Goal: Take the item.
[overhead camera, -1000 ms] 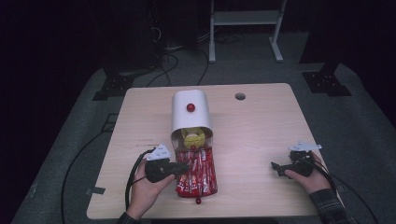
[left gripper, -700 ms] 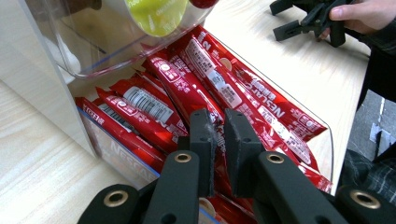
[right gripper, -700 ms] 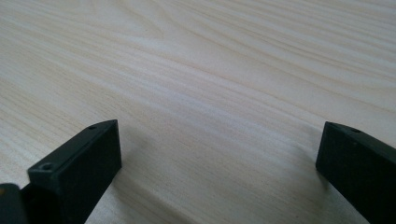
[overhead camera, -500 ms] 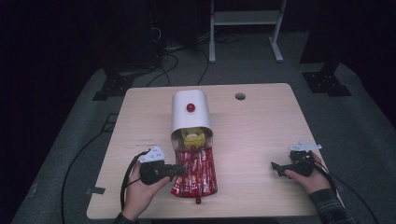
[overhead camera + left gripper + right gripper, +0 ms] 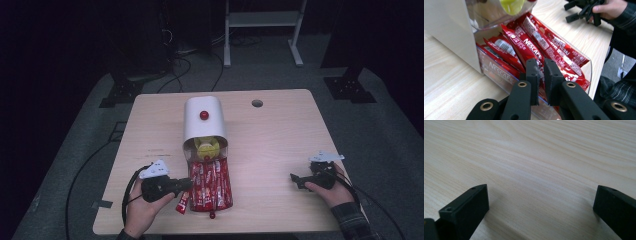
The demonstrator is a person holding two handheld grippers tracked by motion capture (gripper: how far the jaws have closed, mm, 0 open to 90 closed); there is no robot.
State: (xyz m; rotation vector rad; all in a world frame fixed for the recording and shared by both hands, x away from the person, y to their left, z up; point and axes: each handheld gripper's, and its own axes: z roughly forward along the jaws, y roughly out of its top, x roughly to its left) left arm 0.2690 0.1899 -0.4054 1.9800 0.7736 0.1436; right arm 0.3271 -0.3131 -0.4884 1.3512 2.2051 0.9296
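A white dispenser [image 5: 202, 125] lies in the middle of the table, with yellow-green packets [image 5: 206, 147] in its clear upper part. Its clear drawer [image 5: 227, 192] is pulled out toward me and holds several red Nescafe sachets [image 5: 554, 47]. At the drawer's left side my left gripper [image 5: 186, 184] is shut on one red sachet [image 5: 520, 42], which hangs over the drawer's near-left corner [image 5: 183, 201]. In the left gripper view the jaws [image 5: 541, 62] pinch that sachet's end. My right gripper [image 5: 296, 180] rests open on bare wood at the right, its jaws [image 5: 541, 192] wide apart.
A red knob [image 5: 204, 115] sits on top of the dispenser and another small red knob [image 5: 212, 215] at the drawer's front. A round hole [image 5: 257, 103] is in the table's far right. Cables and a white stand's legs lie on the floor beyond.
My left gripper has drawn back a little to the left, and a red sachet has come out over the drawer's corner with it. The right gripper has stayed put.
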